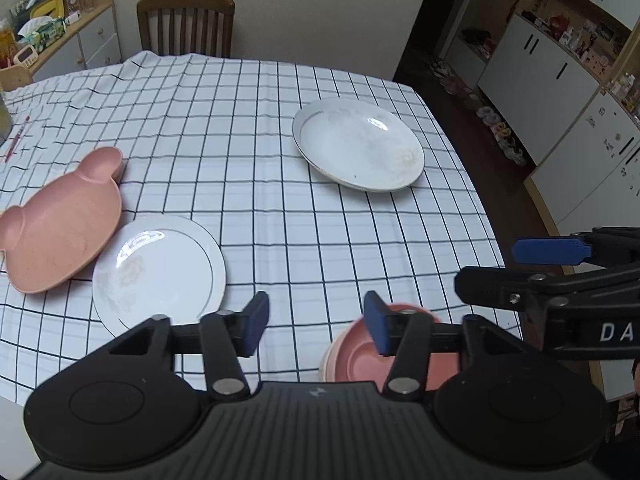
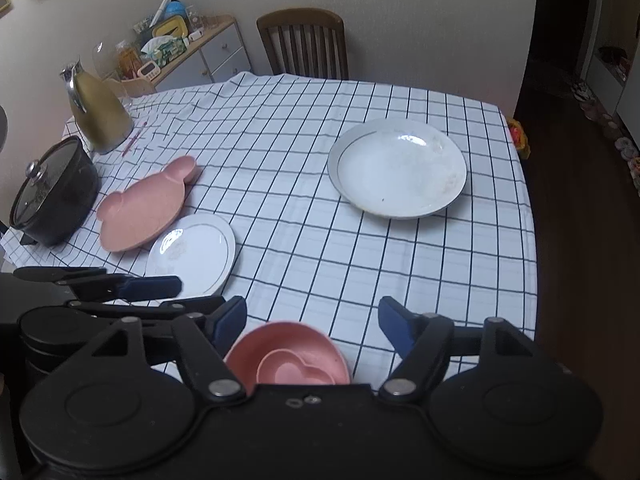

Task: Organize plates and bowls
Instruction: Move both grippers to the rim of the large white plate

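Observation:
A large white plate lies far right on the checked tablecloth. A small white plate lies near left, its edge over a pink bear-shaped plate. A pink bowl with a small pink heart-shaped dish inside sits at the near edge. My left gripper is open and empty, above the table just left of the bowl. My right gripper is open and empty, above the bowl; it also shows in the left wrist view.
A black lidded pot and a gold thermos jug stand at the table's left side. A wooden chair stands behind the table. A cluttered sideboard is at the back left. The table's right edge drops to a dark floor.

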Demonstrator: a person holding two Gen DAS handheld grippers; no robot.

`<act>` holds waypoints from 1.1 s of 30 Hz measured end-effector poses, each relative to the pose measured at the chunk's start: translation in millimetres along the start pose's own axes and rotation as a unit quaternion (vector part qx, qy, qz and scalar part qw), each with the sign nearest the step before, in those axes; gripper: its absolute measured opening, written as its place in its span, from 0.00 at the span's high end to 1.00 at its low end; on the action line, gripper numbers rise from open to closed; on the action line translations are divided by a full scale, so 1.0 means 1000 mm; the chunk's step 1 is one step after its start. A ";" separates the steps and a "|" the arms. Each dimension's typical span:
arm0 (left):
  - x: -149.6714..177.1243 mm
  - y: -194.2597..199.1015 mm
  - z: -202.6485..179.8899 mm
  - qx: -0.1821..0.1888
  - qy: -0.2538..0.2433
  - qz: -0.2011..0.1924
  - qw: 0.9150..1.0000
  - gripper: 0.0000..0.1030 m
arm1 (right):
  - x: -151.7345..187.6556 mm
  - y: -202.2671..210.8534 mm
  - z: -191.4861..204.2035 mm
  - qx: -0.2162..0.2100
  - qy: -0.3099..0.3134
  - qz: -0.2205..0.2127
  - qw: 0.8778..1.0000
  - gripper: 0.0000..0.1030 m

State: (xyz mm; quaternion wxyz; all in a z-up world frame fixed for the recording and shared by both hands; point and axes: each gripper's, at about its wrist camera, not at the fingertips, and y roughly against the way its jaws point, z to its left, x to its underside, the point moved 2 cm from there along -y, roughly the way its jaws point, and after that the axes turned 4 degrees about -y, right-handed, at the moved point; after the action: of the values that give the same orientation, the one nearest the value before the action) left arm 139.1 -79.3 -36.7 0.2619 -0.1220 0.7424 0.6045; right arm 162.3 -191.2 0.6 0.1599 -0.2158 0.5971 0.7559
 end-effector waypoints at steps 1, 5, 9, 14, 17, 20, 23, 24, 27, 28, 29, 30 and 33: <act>-0.001 0.001 0.000 -0.003 -0.002 -0.003 1.000 0.48 | -0.001 0.001 -0.002 -0.001 0.002 -0.003 1.000 0.24; -0.005 0.001 0.001 -0.010 -0.006 -0.008 1.000 0.48 | -0.005 0.005 -0.010 -0.001 0.017 -0.010 1.000 0.18; -0.010 0.002 0.000 -0.022 -0.012 -0.024 0.999 0.32 | -0.010 0.008 -0.022 0.007 0.030 -0.017 0.999 0.14; -0.025 -0.002 -0.003 -0.033 -0.016 -0.045 0.998 0.22 | -0.020 0.005 -0.042 0.000 0.015 -0.029 0.999 0.06; -0.036 -0.012 -0.003 -0.040 -0.012 -0.042 0.998 0.22 | -0.028 -0.003 -0.055 0.005 0.014 -0.030 0.999 0.05; -0.049 -0.026 -0.004 -0.053 -0.005 -0.039 0.998 0.22 | -0.038 -0.013 -0.070 0.010 0.012 -0.027 1.000 0.05; -0.063 -0.042 -0.003 -0.064 0.003 -0.038 0.997 0.22 | -0.050 -0.024 -0.085 0.015 0.012 -0.025 0.999 0.05; -0.068 -0.047 -0.003 -0.068 0.005 -0.038 0.997 0.22 | -0.054 -0.028 -0.090 0.017 0.010 -0.024 1.000 0.05; -0.083 -0.066 -0.003 -0.080 0.010 -0.039 0.996 0.22 | -0.068 -0.042 -0.106 0.015 -0.001 -0.021 1.000 0.05; -0.088 -0.072 -0.002 -0.083 0.012 -0.039 0.996 0.22 | -0.073 -0.047 -0.112 0.014 -0.005 -0.020 1.000 0.05; -0.093 -0.079 -0.002 -0.085 0.013 -0.039 0.995 0.22 | -0.077 -0.053 -0.117 0.014 -0.008 -0.019 1.000 0.05; -0.097 -0.085 -0.002 -0.087 0.015 -0.039 0.995 0.22 | -0.081 -0.060 -0.122 0.013 -0.011 -0.018 1.000 0.05; -0.111 -0.106 -0.002 -0.090 0.019 -0.036 0.995 0.22 | -0.093 -0.079 -0.135 0.014 -0.016 -0.011 1.000 0.06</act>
State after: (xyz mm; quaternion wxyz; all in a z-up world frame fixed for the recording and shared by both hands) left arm 283.7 -121.1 -65.1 0.2573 -0.1836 0.6848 0.6566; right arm 298.9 -302.0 -43.1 0.1809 -0.2082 0.6024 0.7490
